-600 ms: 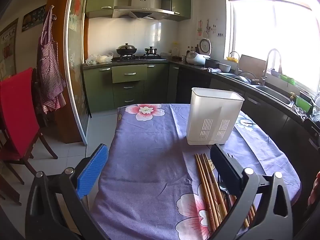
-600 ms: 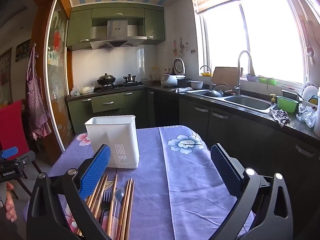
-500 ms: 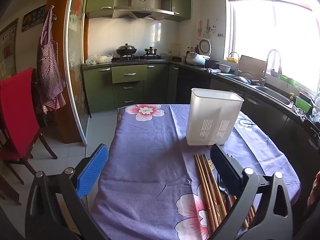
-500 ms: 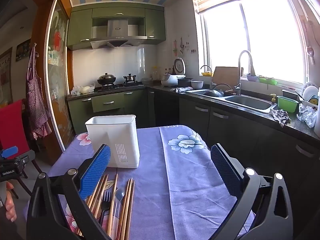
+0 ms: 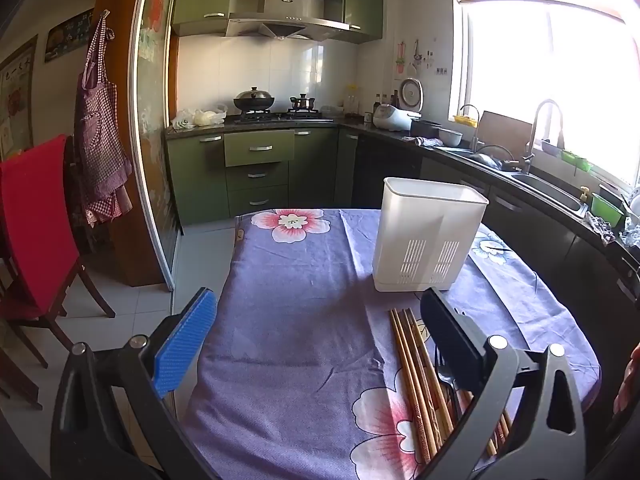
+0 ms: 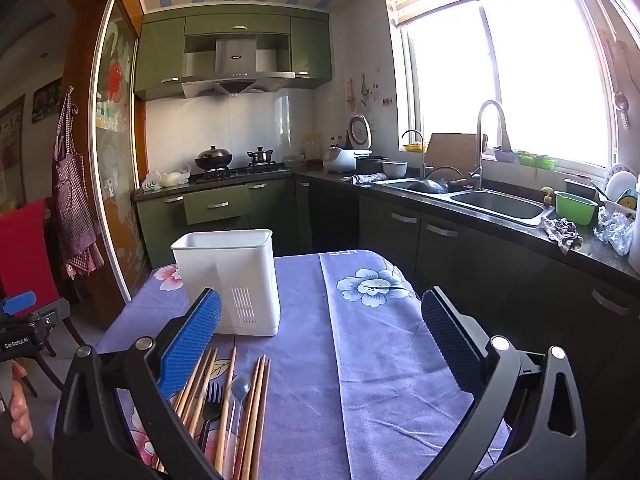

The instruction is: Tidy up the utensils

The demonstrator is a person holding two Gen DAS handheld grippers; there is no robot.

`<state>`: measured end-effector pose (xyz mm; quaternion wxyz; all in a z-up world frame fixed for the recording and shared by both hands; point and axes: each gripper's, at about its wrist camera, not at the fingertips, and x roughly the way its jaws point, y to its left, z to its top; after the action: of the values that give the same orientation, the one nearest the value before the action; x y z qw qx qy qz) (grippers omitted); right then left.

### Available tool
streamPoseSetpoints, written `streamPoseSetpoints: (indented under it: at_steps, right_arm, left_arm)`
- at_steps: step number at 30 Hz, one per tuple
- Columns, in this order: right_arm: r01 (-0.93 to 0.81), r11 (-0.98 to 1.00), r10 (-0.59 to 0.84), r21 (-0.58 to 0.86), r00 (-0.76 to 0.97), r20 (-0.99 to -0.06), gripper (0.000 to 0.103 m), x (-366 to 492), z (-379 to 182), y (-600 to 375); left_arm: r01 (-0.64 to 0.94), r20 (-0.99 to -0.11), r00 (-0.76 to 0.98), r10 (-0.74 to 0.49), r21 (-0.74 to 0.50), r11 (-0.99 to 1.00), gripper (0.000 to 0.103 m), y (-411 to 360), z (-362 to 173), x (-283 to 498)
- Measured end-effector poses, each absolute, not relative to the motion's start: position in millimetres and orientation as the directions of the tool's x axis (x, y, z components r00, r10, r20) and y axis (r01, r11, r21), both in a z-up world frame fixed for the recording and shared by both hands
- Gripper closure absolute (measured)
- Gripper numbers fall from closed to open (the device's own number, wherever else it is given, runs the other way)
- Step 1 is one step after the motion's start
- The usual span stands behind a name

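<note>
Chopsticks (image 6: 244, 408) lie bundled with a fork (image 6: 211, 404) and spoon (image 6: 239, 390) at the worktop's (image 6: 380, 360) near edge, long axes running toward the caddy (image 6: 232, 280) just beyond. Both tongs gape empty: right tongs (image 6: 320, 344) have them under the left finger, left tongs (image 5: 316, 340) under the right (neither clearly nearer).

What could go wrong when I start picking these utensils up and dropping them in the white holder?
The chopsticks, black fork and spoon lie packed side by side, so the open right gripper may pinch several or scatter them. The white holder stands free on the loose purple cloth; a bump could tip it.
</note>
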<state>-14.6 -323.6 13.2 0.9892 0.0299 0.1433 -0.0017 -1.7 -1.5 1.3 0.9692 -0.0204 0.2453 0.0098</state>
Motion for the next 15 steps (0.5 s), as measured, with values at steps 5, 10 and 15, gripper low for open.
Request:
streamPoseSetpoints:
  at_steps: [5,10,15]
  right_arm:
    - [0.014,0.998,0.004,0.059,0.959,-0.283,0.004,-14.6,13.0,-324.2]
    - [0.012,0.998,0.005,0.059,0.959,-0.283,0.004,-15.7,16.4,-323.9]
    - [0.01,0.998,0.007,0.059,0.959,-0.282,0.004,-16.9,16.5,-323.7]
  left_arm:
    - [-0.029,-0.477,0.879,0.008,-0.036,0.999,0.006,-1.8,1.8,-1.1]
    - [-0.03,-0.476,0.879,0.009,-0.036,0.999,0.006,-0.7,2.4,-2.4]
    - [-0.029,-0.476,0.879,0.007,-0.039,0.999,0.006,-0.6,2.2,-2.3]
